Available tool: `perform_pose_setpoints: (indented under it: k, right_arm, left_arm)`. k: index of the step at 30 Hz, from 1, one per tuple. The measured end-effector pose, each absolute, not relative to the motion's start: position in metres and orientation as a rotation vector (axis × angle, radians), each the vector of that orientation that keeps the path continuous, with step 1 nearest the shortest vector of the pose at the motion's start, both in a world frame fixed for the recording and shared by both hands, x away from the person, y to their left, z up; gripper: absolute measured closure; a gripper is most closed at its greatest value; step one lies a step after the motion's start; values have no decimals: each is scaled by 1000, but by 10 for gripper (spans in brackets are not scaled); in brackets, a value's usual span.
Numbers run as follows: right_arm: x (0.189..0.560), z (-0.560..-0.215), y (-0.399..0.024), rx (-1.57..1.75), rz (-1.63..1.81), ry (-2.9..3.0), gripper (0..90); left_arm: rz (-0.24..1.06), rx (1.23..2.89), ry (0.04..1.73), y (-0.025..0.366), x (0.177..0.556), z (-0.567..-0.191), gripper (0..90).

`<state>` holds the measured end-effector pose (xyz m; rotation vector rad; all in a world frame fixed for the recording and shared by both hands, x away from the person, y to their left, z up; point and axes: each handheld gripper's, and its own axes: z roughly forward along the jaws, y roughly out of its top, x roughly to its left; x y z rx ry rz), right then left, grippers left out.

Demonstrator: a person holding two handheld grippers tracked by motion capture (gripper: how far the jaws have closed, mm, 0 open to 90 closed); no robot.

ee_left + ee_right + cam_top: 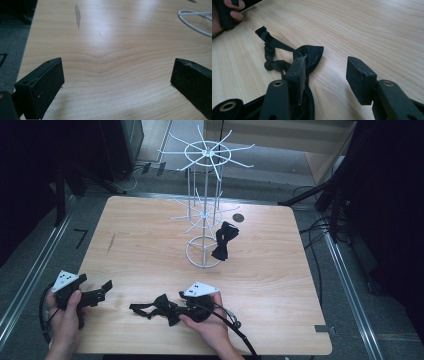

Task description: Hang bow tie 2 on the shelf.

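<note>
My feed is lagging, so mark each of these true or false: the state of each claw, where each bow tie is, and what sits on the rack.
1. The left claw is open over bare table. True.
2. The right claw is clamped on the near bow tie. False: the tie lies outside one jaw, the gap is empty.
3. A second bow tie hangs on the white rack. True.
4. The rack's top ring carries ties. False: its prongs are bare.

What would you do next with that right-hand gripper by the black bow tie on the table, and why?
Probably shift the right gripper sideways until the bow tie sits between its jaws, then close. The jaws are open with only bare table between them; the tie lies outside, beside one jaw, so closing now would likely catch nothing.
</note>
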<state>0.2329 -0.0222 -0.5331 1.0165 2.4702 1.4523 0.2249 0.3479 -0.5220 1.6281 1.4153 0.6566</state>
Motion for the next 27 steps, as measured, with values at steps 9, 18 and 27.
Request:
perform_pose_setpoints:
  k: [9,18,27]
  right_arm:
    - [231,-537,-15,1002,1468,2494,570]
    - [230,-537,-13,995,1479,2516,585]
    - [227,-538,-9,990,1468,2546,585]
  left_arm:
    - [704,1605,1346,347,223,-521,0]
    - [716,1618,1337,345,223,-521,0]
    - [716,1622,1338,345,223,-521,0]
